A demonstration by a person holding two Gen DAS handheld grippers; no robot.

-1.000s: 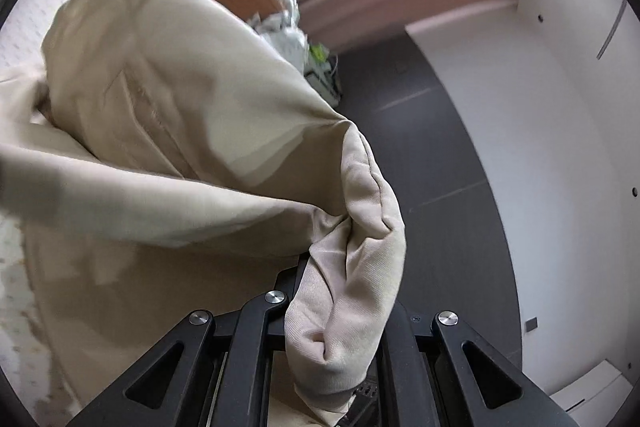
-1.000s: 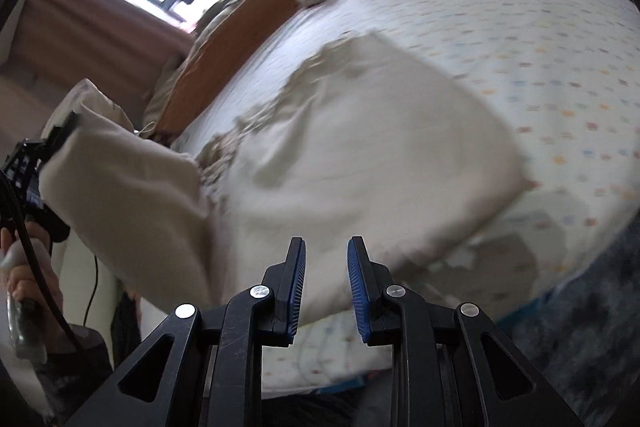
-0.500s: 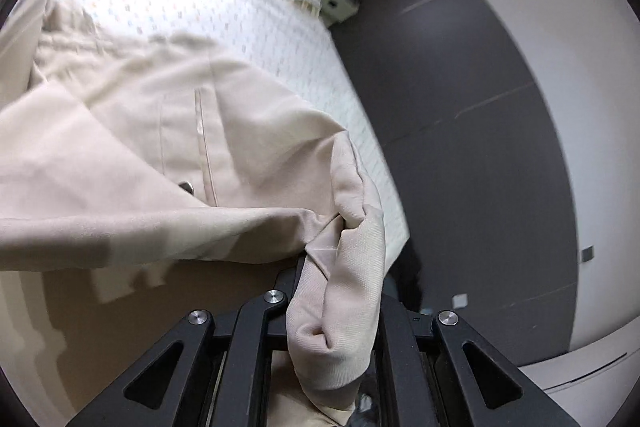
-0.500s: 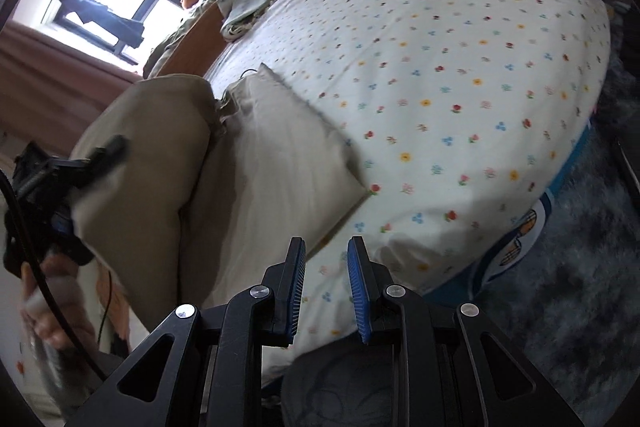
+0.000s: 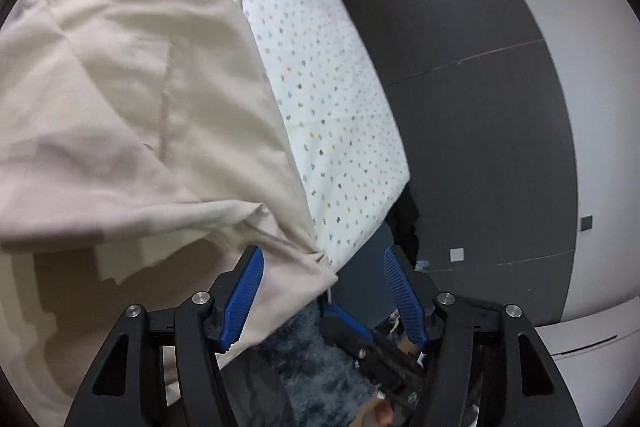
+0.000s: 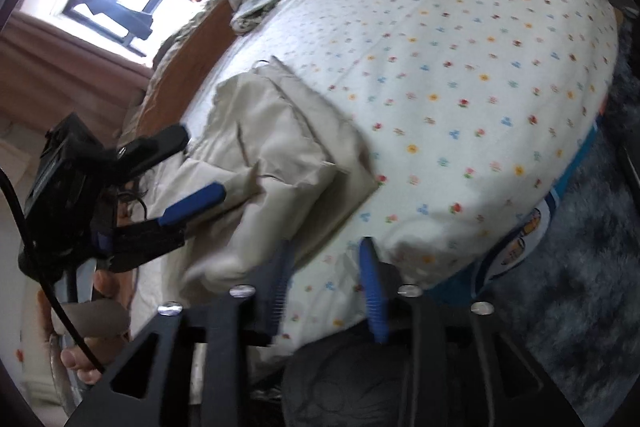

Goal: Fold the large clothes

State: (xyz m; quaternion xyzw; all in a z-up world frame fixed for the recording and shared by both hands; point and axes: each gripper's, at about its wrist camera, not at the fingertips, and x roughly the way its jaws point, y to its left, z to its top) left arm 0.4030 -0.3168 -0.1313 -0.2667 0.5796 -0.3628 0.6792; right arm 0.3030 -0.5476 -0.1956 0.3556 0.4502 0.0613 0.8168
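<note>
Left fingers [image 5: 248, 291]: opening; a beige fold lies against the left pad, not clamped.
Left gripper [image 5: 323, 293]: over the bed's near corner, pointing down across the cloth.
Right gripper [image 6: 325, 291]: fingers opening, nothing between them; blurred, above the sheet edge.
Beige garment [image 5: 132, 115]: folded over itself on the flowered bed sheet [image 5: 336, 99], near corner hanging off the edge.
Advice: let the fold drop clear, then withdraw without dragging it; the overhanging corner could slide.
Change: half a second ago the left fingers pinched a bunched fold; now released. The right fingers were narrower then.
</note>
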